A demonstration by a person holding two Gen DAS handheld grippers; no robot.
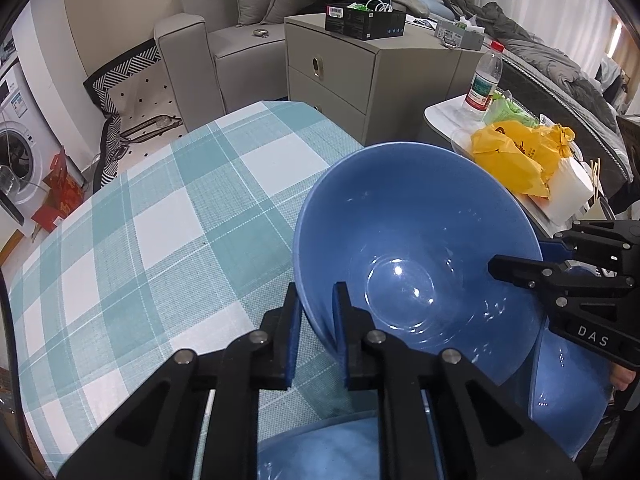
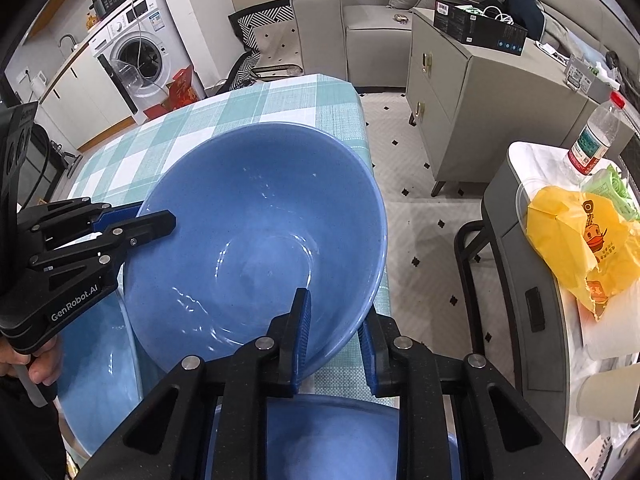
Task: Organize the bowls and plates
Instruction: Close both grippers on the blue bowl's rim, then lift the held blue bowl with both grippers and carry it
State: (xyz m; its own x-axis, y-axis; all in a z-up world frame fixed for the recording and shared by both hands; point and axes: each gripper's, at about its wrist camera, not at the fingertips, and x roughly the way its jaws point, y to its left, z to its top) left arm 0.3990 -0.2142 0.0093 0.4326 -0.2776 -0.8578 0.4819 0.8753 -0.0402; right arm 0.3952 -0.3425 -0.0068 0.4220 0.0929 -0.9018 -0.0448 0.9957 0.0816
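Blue bowl [image 1: 416,248], glossy, tilted above checked tablecloth [image 1: 160,216]; rim clamped on opposite sides by left gripper [image 1: 316,312] and right gripper [image 2: 334,320].

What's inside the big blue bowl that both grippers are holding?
Nothing: the big blue bowl looks empty, only shiny light spots on its bottom. One finger of each hand-held gripper, left and right, reaches over its rim. What lies beneath the bowl is covered.

The big blue bowl [image 1: 416,248] is empty and tipped. More blue dishes [image 1: 568,392] lie at 5 o'clock.
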